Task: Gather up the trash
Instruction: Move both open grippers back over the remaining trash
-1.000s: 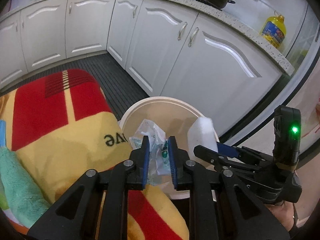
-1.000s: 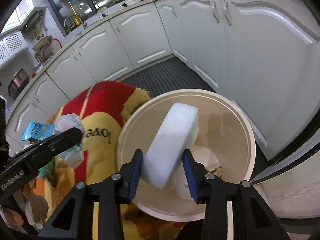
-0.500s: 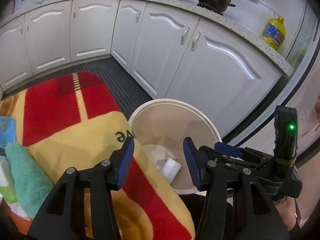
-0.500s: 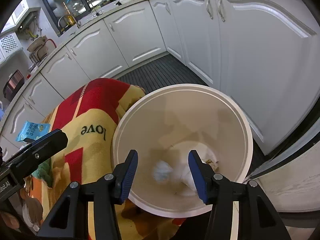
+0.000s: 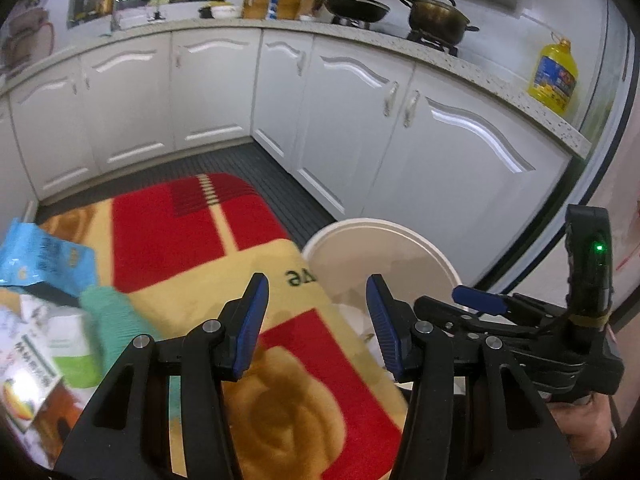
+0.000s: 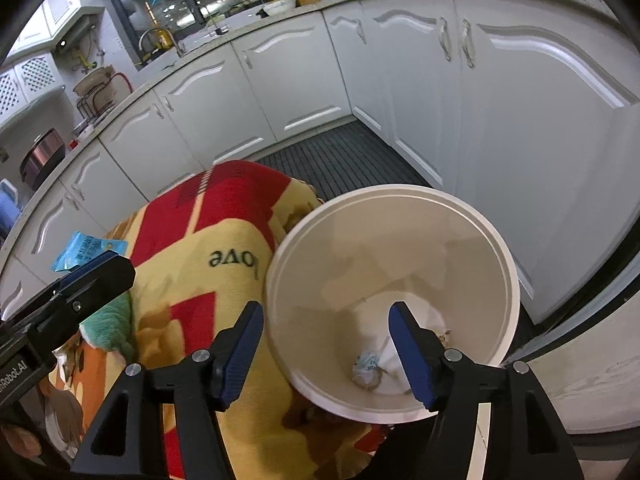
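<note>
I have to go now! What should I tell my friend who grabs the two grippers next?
Left gripper: open, nothing between the pads; its jaws have just been opening.
Right gripper: open and empty over the white bin; its jaws have just opened further.
Done: a crumpled wrapper and white pieces lie at the bottom of the bin.
Left: the blue snack packet and the white-and-green package are on the blanket-covered surface, beside a green cloth. Pick them up and drop them in the bin.

"love" upside down on blanket [image 6: 224,240]; "Robot.AI" on left gripper [image 6: 16,376] body.
</note>
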Tool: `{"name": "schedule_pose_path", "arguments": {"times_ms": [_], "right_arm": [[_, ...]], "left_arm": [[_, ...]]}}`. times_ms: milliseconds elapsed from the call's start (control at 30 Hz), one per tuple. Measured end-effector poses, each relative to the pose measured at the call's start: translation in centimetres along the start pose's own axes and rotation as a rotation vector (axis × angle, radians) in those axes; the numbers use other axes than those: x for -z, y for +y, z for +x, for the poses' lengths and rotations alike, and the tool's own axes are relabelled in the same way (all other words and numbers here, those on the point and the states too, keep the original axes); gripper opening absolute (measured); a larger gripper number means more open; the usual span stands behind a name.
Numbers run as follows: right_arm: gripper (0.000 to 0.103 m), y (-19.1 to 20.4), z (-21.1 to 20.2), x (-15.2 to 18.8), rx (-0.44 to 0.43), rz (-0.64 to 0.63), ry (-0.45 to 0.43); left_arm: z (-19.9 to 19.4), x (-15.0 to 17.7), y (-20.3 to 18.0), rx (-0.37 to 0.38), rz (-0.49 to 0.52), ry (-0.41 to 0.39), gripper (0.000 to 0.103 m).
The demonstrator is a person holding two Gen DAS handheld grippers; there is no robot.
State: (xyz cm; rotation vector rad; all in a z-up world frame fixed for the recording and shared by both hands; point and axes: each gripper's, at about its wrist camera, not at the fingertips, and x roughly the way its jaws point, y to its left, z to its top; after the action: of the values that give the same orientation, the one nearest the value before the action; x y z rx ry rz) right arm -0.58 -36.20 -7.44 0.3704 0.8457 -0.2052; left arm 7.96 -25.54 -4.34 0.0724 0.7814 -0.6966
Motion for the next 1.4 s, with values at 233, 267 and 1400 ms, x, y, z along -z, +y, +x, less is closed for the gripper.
{"name": "schedule_pose_path", "arguments": {"times_ms": [233,267,1400], "right_arm": [[0.066,3.2,-0.8,0.3,-0.033,-0.049,-0.017],[0.067,3.6,-0.8,0.3,-0.038,-0.057,-0.019],[0.074,21.4,1.6,3.0,-0.272,-0.386,0.058]], "left_arm": [[-2.7,0.9,2.0,-0.060,-0.014,-0.032,0.049],[-3.1,1.0,2.2,-0.068,-0.014,-0.037,0.049],[-17.1,10.0,24.2,-0.243,-0.429,-0.067,0.060]]}}
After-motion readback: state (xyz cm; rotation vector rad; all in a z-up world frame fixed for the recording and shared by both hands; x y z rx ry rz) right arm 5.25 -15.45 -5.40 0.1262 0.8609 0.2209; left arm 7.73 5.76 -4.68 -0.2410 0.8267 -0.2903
